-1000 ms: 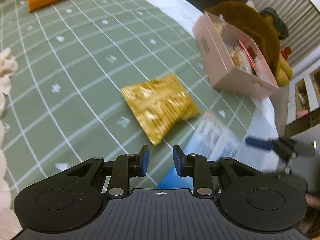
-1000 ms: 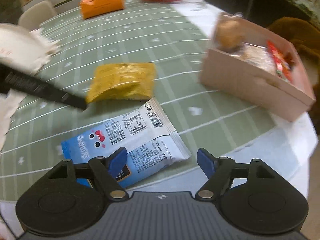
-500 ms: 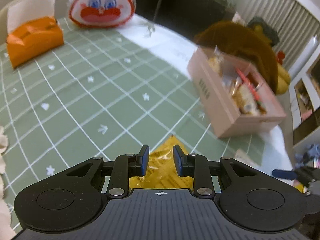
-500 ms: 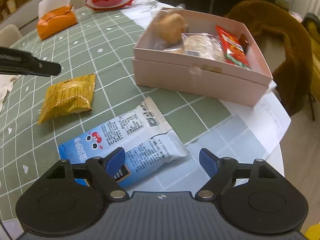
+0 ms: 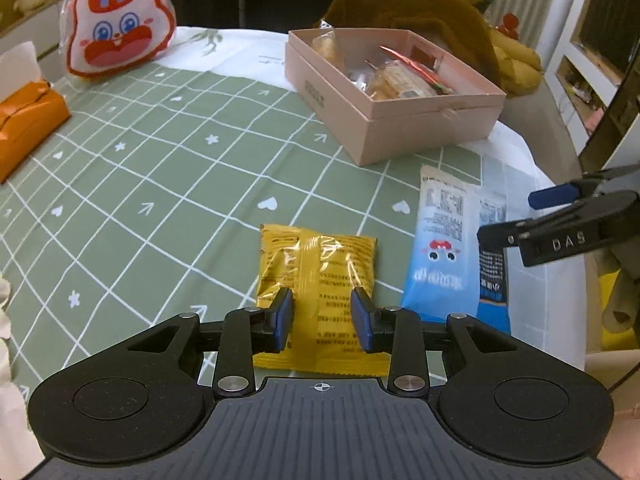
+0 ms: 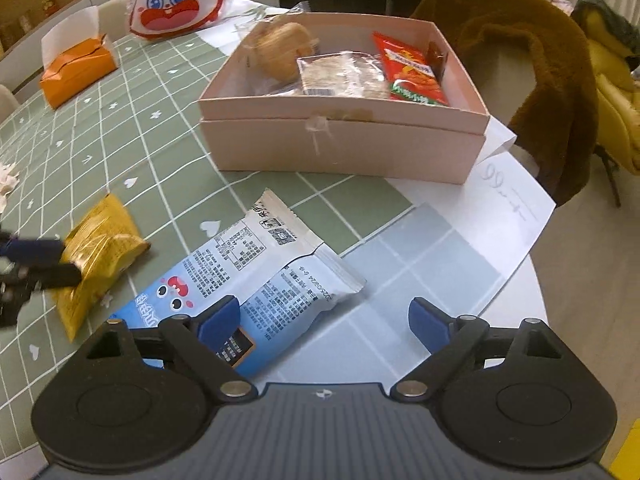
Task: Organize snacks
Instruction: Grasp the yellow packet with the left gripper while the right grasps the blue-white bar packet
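Round table under a green grid tablecloth (image 5: 132,184), pink snack box (image 6: 344,148) with packets inside near its far edge, blue-white snack packet (image 6: 256,268) by the near edge under the right gripper (image 6: 324,320), jaws just opening wide and empty, yellow snack packet (image 5: 316,276) beside it, left gripper (image 5: 322,314) parting over it, pads not pressing.

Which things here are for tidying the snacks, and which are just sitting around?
For the job:
- crinkly yellow foil snack packet
- blue-and-white plastic snack packet
- open pink cardboard box, snacks already inside

Just lying about:
- red-and-white bunny-face bag
- orange tissue pack
- brown furry blanket
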`<state>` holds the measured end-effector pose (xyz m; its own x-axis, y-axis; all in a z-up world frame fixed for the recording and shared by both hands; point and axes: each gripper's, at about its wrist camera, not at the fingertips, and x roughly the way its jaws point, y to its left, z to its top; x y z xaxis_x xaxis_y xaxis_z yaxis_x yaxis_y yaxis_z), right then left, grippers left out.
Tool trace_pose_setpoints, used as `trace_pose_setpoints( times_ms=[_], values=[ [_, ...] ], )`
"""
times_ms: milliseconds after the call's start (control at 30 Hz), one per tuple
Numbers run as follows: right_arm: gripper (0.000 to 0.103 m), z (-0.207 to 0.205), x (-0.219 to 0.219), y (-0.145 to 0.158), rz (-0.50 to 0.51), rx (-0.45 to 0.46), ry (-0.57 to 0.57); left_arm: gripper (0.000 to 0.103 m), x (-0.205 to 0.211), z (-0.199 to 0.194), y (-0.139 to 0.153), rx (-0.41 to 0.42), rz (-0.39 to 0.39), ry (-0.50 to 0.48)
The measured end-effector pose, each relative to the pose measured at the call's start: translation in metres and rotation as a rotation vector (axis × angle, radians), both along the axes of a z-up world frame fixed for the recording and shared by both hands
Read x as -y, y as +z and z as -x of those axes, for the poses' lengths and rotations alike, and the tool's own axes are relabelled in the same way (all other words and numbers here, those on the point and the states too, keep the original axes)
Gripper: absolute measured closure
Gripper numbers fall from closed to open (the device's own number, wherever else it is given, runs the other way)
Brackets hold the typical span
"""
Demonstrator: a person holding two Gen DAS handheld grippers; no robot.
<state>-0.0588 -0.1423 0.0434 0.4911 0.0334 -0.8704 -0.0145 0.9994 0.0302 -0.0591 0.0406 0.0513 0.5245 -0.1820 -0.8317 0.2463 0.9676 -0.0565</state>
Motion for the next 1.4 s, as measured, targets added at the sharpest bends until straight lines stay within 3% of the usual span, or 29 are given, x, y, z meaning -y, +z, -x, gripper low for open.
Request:
trace_pose_setpoints(
  times_ms=[200, 433, 567, 733, 867, 967, 1167, 1400],
  values=[
    [0.01, 0.001, 0.003, -0.002, -0.018, 0.003, -0.016, 0.067, 0.022, 0.0, 0.001, 0.009, -0.118, -0.043],
    [0.008, 0.003, 0.014, -0.008, -0.095, -0.007, -0.065, 0.066, 0.022, -0.007, 0.002, -0.041, -0.035, -0.041],
    [0.006, 0.004, 0.015, -0.008, -0.093, -0.004, -0.065, 0.066, 0.021, -0.002, 0.013, 0.006, 0.003, -0.041],
    [0.006, 0.003, 0.015, -0.008, -0.094, -0.008, -0.067, 0.066, 0.035, 0.001, 0.006, -0.002, -0.056, -0.101],
    [0.006, 0.005, 0.017, -0.008, -0.095, -0.011, -0.063, 0.048, 0.041, 0.003, -0.003, -0.011, -0.069, -0.135],
    [0.006, 0.005, 0.017, -0.008, -0.094, -0.01, -0.063, 0.035, 0.039, 0.001, -0.004, -0.028, -0.029, -0.158],
    [0.004, 0.005, 0.017, -0.009, -0.091, -0.01, -0.068, 0.039, 0.025, -0.003, 0.001, -0.002, 0.004, -0.073],
    [0.0, 0.004, 0.017, -0.01, -0.089, -0.016, -0.061, 0.035, 0.012, -0.025, -0.008, -0.058, 0.04, -0.001]
  ],
)
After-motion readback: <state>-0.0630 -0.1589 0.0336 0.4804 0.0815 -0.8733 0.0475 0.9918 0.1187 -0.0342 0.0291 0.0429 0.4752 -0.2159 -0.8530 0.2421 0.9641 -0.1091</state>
